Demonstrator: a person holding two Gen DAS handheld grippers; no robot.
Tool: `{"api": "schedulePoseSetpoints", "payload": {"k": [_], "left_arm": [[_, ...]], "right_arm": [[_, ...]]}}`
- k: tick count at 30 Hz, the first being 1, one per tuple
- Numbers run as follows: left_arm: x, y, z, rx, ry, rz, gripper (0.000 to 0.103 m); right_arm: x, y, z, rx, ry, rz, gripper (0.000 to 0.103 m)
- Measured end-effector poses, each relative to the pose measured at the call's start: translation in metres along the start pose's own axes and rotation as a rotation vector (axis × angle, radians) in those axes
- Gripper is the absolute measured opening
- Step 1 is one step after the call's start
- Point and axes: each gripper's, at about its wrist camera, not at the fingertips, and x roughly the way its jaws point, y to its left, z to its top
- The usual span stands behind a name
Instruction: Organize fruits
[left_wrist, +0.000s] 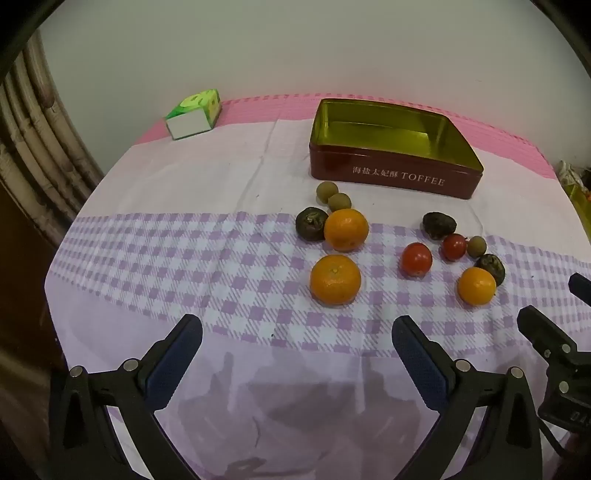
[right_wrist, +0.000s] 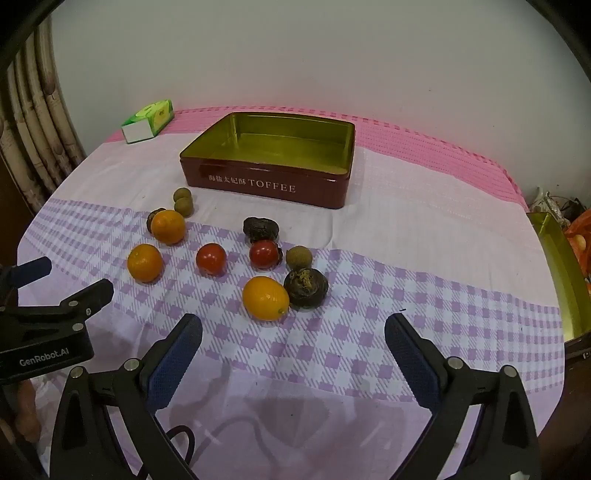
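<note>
Red toffee tin (right_wrist: 266, 182) empty — oranges (right_wrist: 265, 298), tomatoes (right_wrist: 211, 259) loose on cloth (right_wrist: 406, 295).

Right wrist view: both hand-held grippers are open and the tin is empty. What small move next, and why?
Probably lower the right hand-held gripper onto the nearest orange. It lies just ahead of the open jaws, though touching a dark fruit, and the toffee tin still holds nothing.

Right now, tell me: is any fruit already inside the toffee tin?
No. The toffee tin shows only its bare gold inside, and the fruits, like the nearest orange, lie on the tablecloth.
</note>
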Motion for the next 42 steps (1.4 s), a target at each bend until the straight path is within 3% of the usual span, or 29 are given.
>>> {"api": "schedulePoseSetpoints", "payload": {"k": [21, 42], "left_arm": [[-0.0017, -0.0012, -0.0030, 0.020, -0.027, 0.026, 0.102], [0.0031, 0.0004, -0.0033, 0.019, -0.003, 0.028, 0.102]], "right_arm": [[-0.0008, 0.0024, 0.0034, 0.002, -0.001, 0.000, 0.093], [0.0022, -0.0018, -0.0037, 0.012, 0.007, 0.006, 0.090]]}}
